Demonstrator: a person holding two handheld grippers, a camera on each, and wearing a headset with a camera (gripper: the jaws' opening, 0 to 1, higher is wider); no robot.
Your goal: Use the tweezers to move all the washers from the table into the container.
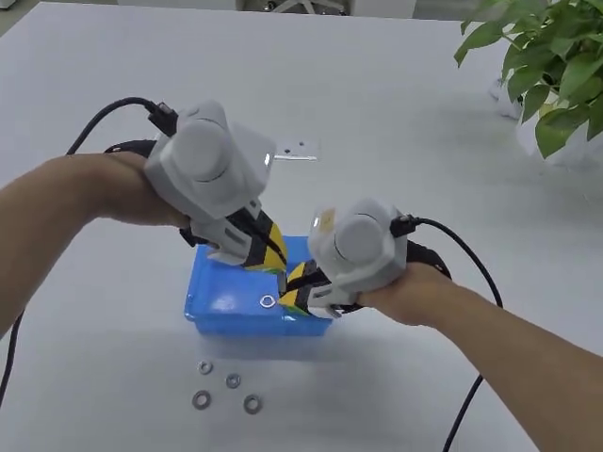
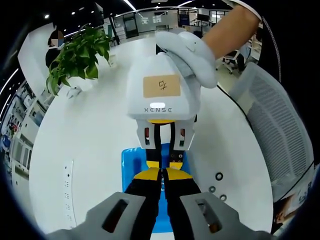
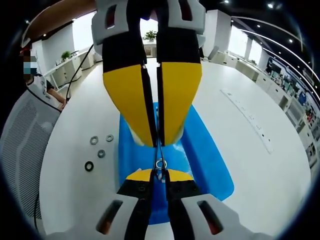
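Thin metal tweezers [image 3: 159, 152] are being clamped by the left gripper [image 2: 162, 174] and the right gripper [image 3: 160, 176], with a ring-shaped washer [image 3: 160, 163] being pinched in the tips over the blue rectangular container [image 1: 221, 301]. Four flat washers [image 1: 233, 380] are being left just beside it.

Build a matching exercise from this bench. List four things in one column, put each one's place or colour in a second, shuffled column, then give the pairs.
Things:
1. container
2. loose washers
3. plant
4. perforated strip

Place or colour:
A. green, at the far right
B. blue
C. on the table, on the person's side of the container
D. flat on the table, beyond the container

Pairs: 1-B, 2-C, 3-A, 4-D
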